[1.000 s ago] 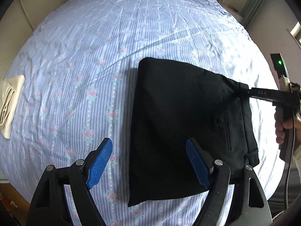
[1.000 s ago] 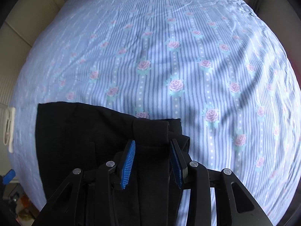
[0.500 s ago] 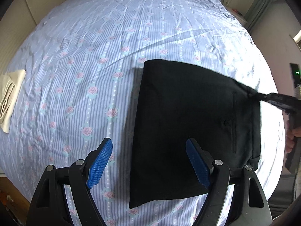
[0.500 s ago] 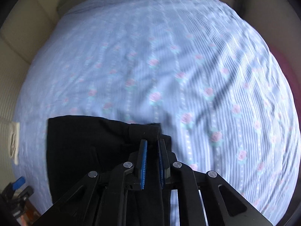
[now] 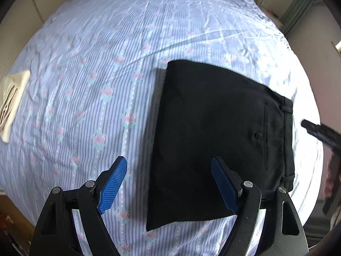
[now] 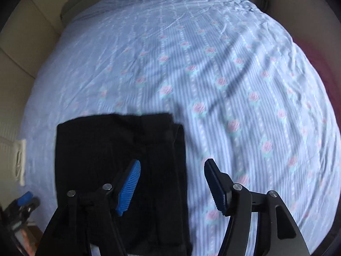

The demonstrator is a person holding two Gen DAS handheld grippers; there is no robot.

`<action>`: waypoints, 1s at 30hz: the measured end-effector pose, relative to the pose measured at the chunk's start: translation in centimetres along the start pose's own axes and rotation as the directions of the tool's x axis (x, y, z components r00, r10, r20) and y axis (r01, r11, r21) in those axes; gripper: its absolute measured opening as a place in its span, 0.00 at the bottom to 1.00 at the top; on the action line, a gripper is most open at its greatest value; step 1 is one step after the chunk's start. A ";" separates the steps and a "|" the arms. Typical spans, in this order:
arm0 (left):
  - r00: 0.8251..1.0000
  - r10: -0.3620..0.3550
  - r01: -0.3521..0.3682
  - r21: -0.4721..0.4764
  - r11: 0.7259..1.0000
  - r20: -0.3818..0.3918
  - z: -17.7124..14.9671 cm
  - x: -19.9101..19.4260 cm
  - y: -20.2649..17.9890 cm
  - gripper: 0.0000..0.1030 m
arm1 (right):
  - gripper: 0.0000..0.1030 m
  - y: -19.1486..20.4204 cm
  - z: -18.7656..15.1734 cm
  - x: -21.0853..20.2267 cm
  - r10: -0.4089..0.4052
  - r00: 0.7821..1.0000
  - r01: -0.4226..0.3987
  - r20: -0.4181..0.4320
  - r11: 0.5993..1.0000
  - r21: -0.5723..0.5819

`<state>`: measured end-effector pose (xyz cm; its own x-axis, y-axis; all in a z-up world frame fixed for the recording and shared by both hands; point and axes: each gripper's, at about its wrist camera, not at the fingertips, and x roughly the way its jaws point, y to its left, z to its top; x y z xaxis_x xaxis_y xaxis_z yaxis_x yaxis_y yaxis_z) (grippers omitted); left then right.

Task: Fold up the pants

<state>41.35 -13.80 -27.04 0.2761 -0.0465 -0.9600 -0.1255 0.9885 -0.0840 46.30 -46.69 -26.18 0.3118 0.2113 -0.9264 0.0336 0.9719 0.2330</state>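
Left wrist view: the black pants (image 5: 221,140) lie folded into a flat, matte rectangle on the bed (image 5: 106,68), whose striped blue sheet carries pink roses; a buttoned back pocket and waistband face up at the pants' right side. The left gripper (image 5: 168,183) hangs released above the pants' near-left edge, holding nothing. A cream folded cloth (image 5: 12,104) sits well left of the pants. Right wrist view: the right gripper (image 6: 171,186) is opening over the pants' right edge, nothing pinched between its blue ribbed fingers (image 6: 129,188). The fold looks finished; next probably only smoothing or withdrawing.
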 end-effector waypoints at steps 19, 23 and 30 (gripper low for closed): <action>0.997 0.038 -0.023 0.199 0.980 -0.073 -3.1 -0.4 -5.4 0.80 | 0.64 -5.6 -16.6 2.6 0.422 0.907 -0.361 -0.008 0.786 0.501; 0.997 0.065 -0.051 0.226 0.973 -0.052 -2.9 -0.8 -5.9 0.83 | 0.64 -5.4 -17.6 4.8 0.456 0.889 -0.403 0.046 0.731 0.550; 0.994 0.065 -0.044 0.217 0.975 -0.093 -3.3 -0.4 -6.1 0.83 | 0.72 -5.1 -19.3 7.5 0.494 0.859 -0.469 0.137 0.649 0.599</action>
<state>38.88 -20.26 -26.97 0.1774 0.0051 -0.9841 0.0722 0.9972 0.0181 30.19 -48.02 -40.02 0.4146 0.6471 -0.6398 0.4444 0.4696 0.7629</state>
